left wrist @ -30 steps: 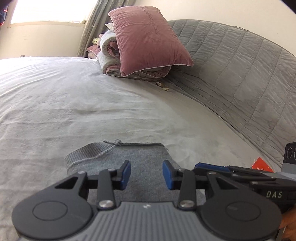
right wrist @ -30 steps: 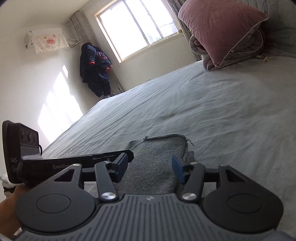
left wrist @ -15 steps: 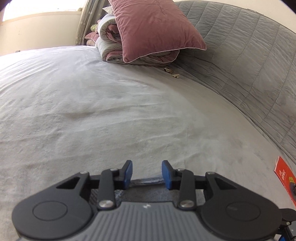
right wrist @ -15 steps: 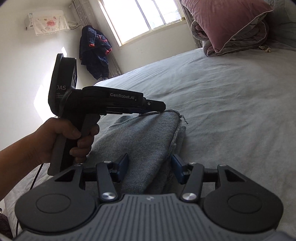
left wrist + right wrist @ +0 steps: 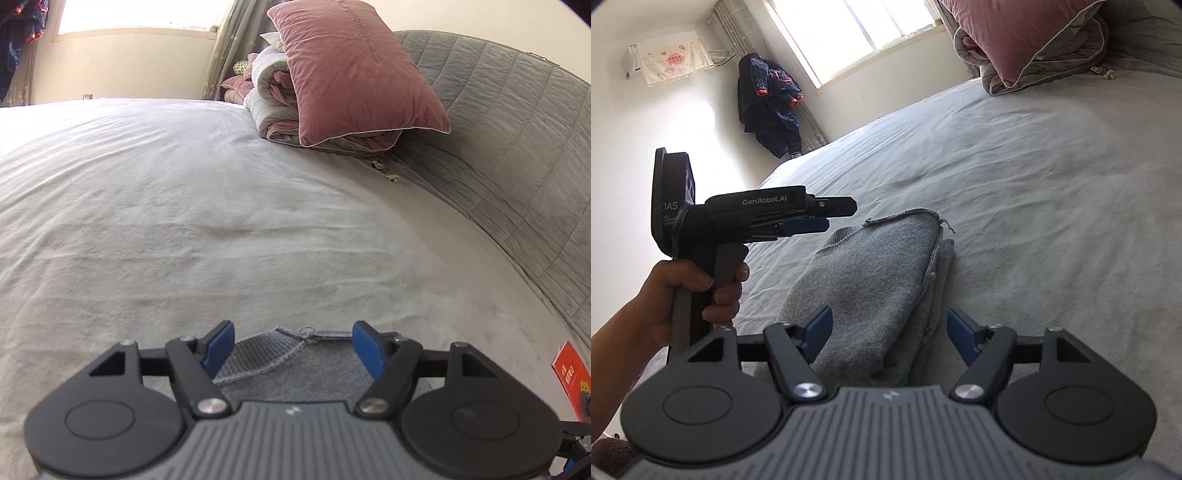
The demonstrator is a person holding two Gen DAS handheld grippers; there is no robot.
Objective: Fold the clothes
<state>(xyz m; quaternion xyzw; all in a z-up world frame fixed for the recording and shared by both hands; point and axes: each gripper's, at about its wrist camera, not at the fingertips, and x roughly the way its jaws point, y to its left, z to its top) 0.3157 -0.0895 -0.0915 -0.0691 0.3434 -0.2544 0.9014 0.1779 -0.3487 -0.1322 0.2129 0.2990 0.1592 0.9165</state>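
Both grippers now opening off the folded sweater [image 5: 879,280].

Both grippers low, tilted downward — left gripper [image 5: 291,347] and right gripper [image 5: 888,334] fingers opening, empty.

Sunlit bedroom window [image 5: 849,40], grey bed [image 5: 1052,177]

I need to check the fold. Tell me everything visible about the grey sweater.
The grey sweater is a soft knit with ribbed edging and a loose thread at its far corner. It lies folded into a narrow stack of layers on the bed sheet, the layer edges showing along its right side. Both grippers are opening: the right gripper straddles its near end without pressing it, and the left gripper hangs just above its far edge. Nothing grips it.
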